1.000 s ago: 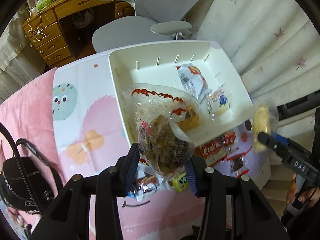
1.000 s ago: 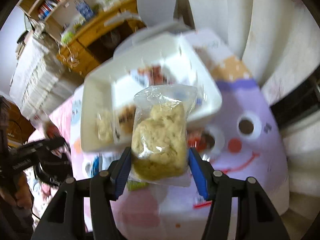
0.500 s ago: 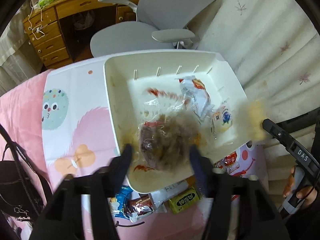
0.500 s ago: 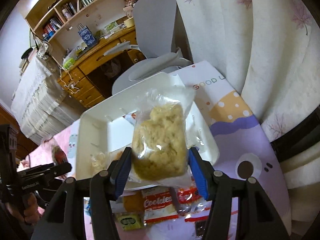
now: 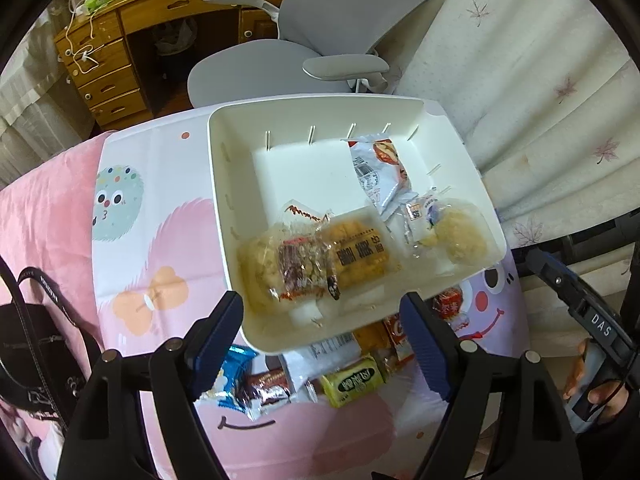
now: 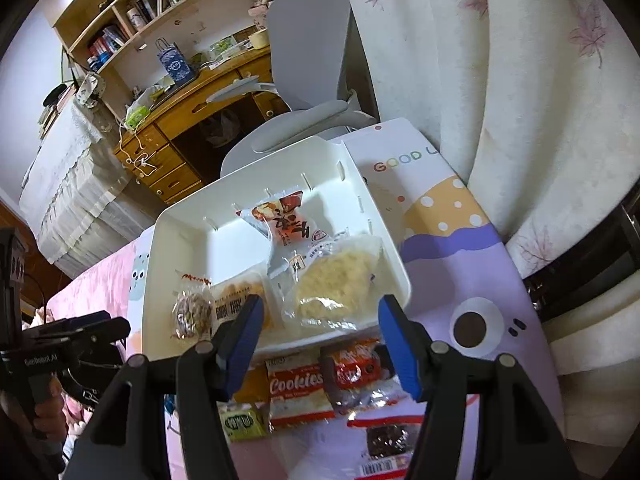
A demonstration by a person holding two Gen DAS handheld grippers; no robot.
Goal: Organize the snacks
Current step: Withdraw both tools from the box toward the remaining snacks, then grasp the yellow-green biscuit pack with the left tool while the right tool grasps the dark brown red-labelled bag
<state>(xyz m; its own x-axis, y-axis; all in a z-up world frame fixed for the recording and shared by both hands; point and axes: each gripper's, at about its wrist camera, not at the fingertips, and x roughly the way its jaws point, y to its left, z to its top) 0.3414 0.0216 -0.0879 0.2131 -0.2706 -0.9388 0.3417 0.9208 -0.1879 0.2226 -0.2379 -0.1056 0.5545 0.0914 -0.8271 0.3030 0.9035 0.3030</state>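
Note:
A white tray (image 5: pixel 224 184) (image 6: pixel 176 240) stands on the patterned cloth. A brown snack bag (image 5: pixel 296 272) (image 6: pixel 192 314) lies in its near left part beside an orange cake pack (image 5: pixel 360 256). A pale snack bag (image 5: pixel 460 236) (image 6: pixel 332 284) rests in the near right corner. My left gripper (image 5: pixel 322 340) hovers over the tray's near rim with its jaws opening and nothing between them. My right gripper (image 6: pixel 320 342) (image 5: pixel 536 264) stands open above the near rim, clear of the pale bag. A red-and-white packet (image 5: pixel 380 172) lies further back in the tray.
Loose snacks lie on the cloth in front of the tray: a green pack (image 5: pixel 352 380), a Cookies pack (image 6: pixel 298 392), a blue pack (image 5: pixel 232 376). A grey office chair (image 5: pixel 320 52) and a wooden desk (image 5: pixel 120 40) stand behind. A curtain (image 5: pixel 520 80) hangs at the right, and a black bag (image 5: pixel 32 340) sits at the left.
The left gripper let go of the brown bag, which dropped into the tray, and its jaws spread. The pale bag left the right gripper's fingers and now lies in the tray.

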